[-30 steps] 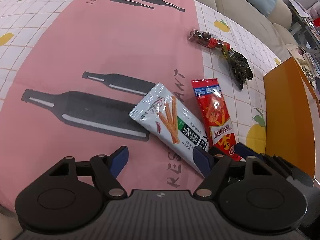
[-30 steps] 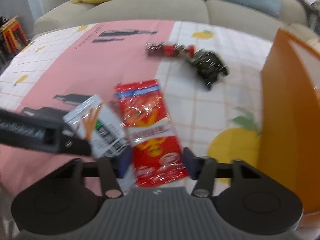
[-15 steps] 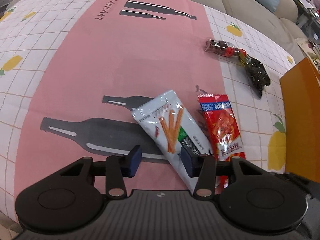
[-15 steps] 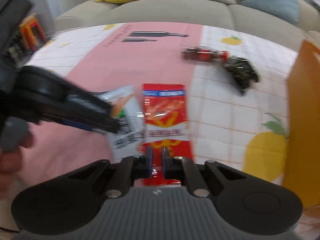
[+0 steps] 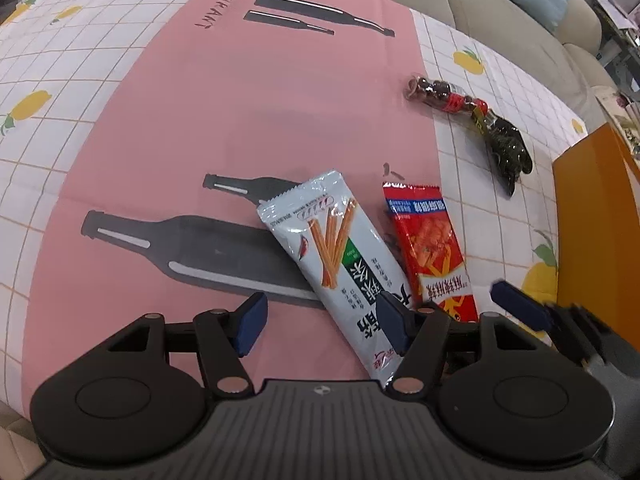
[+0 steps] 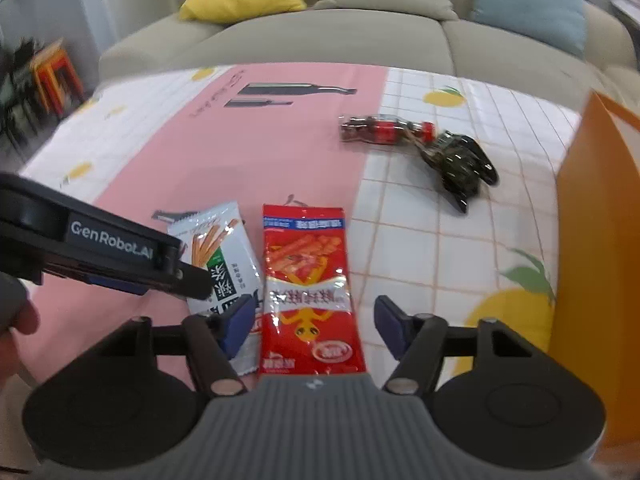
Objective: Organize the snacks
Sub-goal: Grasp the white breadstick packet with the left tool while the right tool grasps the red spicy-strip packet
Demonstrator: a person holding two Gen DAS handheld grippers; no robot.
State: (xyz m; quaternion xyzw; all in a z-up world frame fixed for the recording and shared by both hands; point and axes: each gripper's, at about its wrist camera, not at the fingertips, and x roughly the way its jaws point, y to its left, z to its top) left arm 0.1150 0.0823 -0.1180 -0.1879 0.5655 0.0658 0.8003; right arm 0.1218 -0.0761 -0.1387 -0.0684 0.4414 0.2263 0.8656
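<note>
A white snack-stick packet (image 5: 340, 256) lies on the pink cloth, and it also shows in the right wrist view (image 6: 224, 260). A red snack packet (image 5: 434, 248) lies beside it on its right (image 6: 308, 280). My left gripper (image 5: 320, 320) is open, its right finger over the white packet's near end. My right gripper (image 6: 316, 320) is open, its fingers on either side of the red packet's near end. A clear packet of dark candies (image 6: 380, 130) and a dark packet (image 6: 460, 164) lie farther back.
An orange box (image 6: 592, 240) stands at the right edge of the table, seen in the left wrist view too (image 5: 588, 216). A beige sofa (image 6: 360, 36) with yellow and blue cushions runs behind the table.
Both grippers have opened wider after narrowing half a second ago; the right one was nearly shut then. The packets lie where they were.
</note>
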